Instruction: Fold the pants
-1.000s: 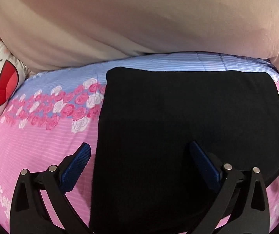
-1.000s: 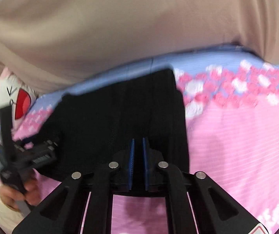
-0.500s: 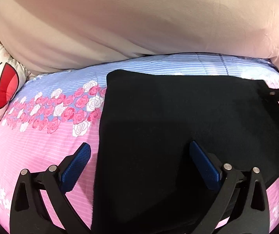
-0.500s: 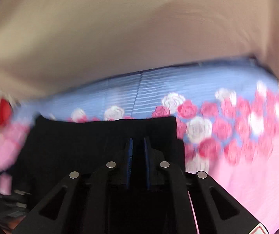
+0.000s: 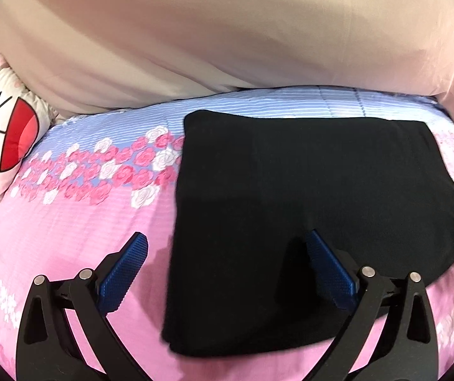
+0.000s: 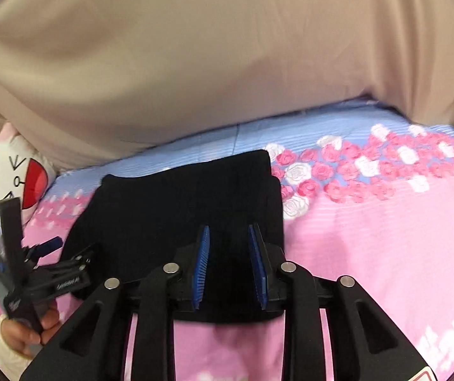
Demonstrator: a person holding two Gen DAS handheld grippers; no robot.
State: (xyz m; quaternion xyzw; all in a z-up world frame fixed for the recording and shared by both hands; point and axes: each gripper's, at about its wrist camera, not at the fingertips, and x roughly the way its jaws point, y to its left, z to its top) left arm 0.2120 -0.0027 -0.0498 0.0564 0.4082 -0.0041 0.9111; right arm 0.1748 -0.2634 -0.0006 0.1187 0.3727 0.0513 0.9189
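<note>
The black pants (image 5: 306, 197) lie folded in a flat rectangle on the pink floral bed cover (image 5: 68, 238). My left gripper (image 5: 225, 238) hovers wide open over their near left edge, one pad above the cover and the other above the cloth. In the right wrist view the pants (image 6: 179, 209) lie below my right gripper (image 6: 229, 228). Its jaws are opening, and the blue pads stand apart with no cloth pinched between them. The left gripper (image 6: 64, 250) shows at the left of that view, held by a hand (image 6: 20, 333).
A beige sheet (image 5: 227, 31) rises along the far side of the bed. A white cartoon pillow (image 5: 1, 139) with a red mouth sits at the far left. The cover turns blue-striped (image 6: 306, 127) at the back, with a band of roses (image 6: 369, 168).
My right gripper was shut on the pants, swung toward the far edge, then drew back and parted its jaws. It left the left wrist view. The left gripper stayed put.
</note>
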